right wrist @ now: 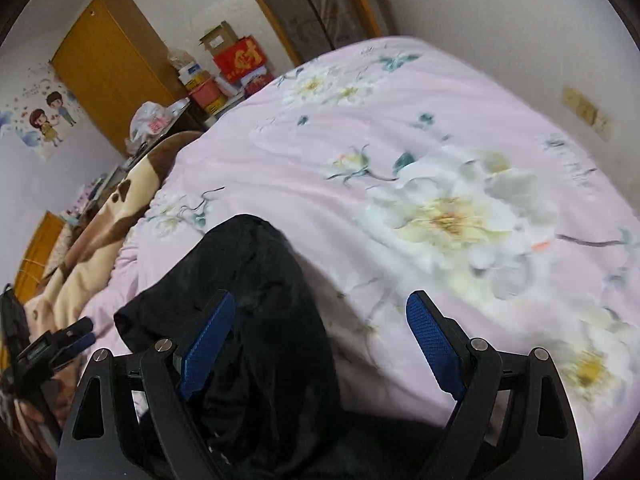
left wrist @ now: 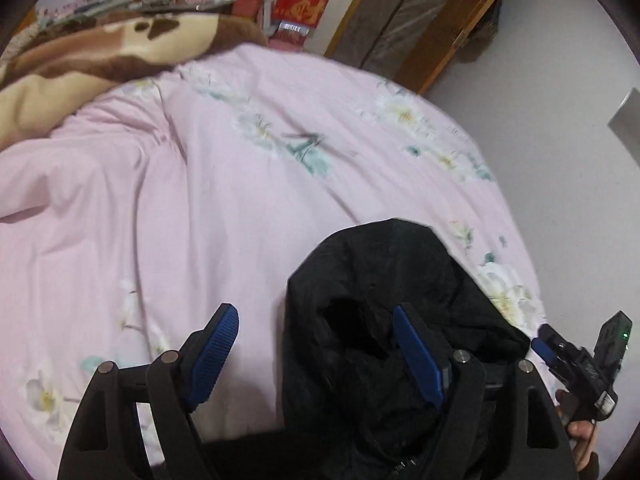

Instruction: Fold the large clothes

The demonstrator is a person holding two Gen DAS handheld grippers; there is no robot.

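Note:
A black garment lies bunched on the pink flowered bed cover, near the bed's front edge. My left gripper is open above the garment's left edge, its right finger over the black cloth and its left finger over the cover. My right gripper is open too, its left finger over the garment and its right finger over the cover. Neither holds anything. The right gripper also shows in the left wrist view, and the left gripper shows in the right wrist view.
A brown and cream blanket is heaped at the far left of the bed. Beyond the bed stand red boxes, a plastic bag, a wooden wardrobe and a wooden door frame.

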